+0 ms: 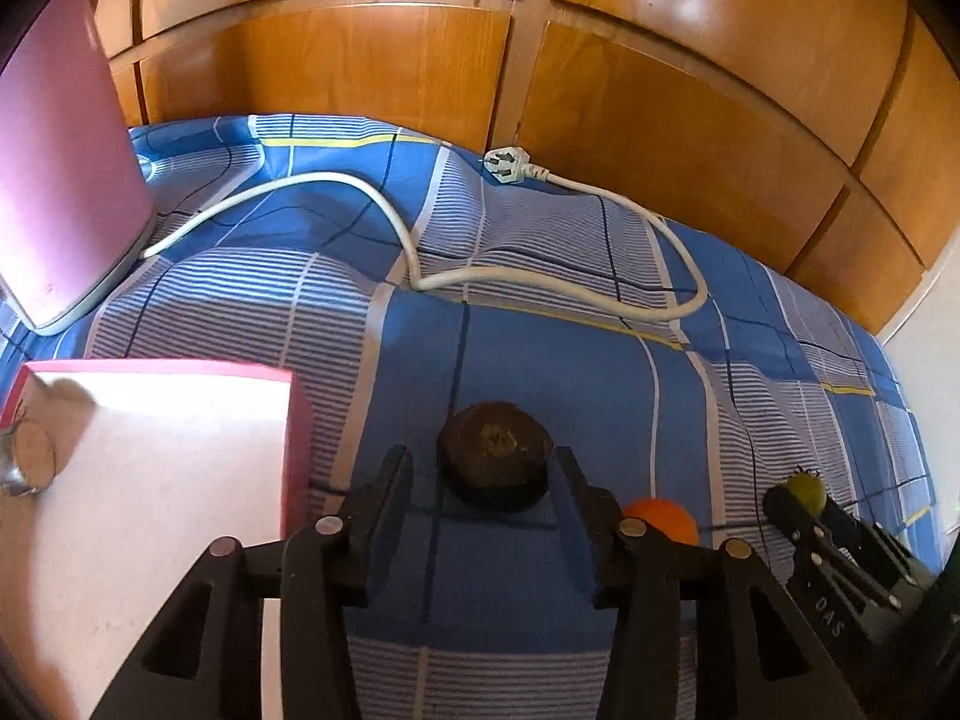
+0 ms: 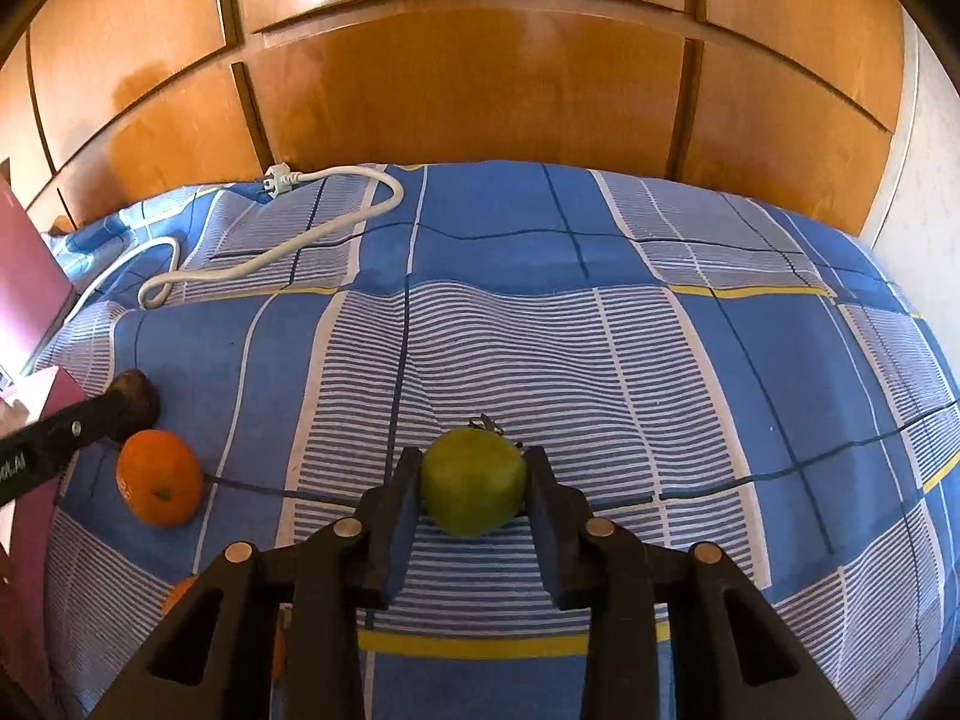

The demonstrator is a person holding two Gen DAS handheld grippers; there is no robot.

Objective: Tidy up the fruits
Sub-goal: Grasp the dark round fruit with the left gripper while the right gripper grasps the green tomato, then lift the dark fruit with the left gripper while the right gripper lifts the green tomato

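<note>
The green fruit (image 2: 473,481) sat low in the centre of the right wrist view, clamped between the two pads of the right gripper (image 2: 474,483), which was closed down to the fruit's width and pressing both its flanks. Its dried stem end pointed up and away from the camera, toward the top of the frame; the fruit looked nearly round, so no long axis could be told. That side-on hold seemed chosen to keep the stem clear of the pads.

In the left wrist view, a dark brown fruit (image 1: 496,457) lay on the bedspread (image 1: 540,372) just below centre, its flat scarred face turned up toward the camera. The left gripper (image 1: 483,468) straddled it with jaws partly open, a visible gap on the left side and the right finger at or near its edge, so it was not gripped. This read as either a release or an approach.

An orange (image 2: 159,477) rested at the lower left of the right view, just beside the brown fruit. A pink-rimmed box (image 1: 156,480), at the lower left of the left view, was probably the destination. A white power cord (image 1: 420,264) trailed across the bedspread further up.
</note>
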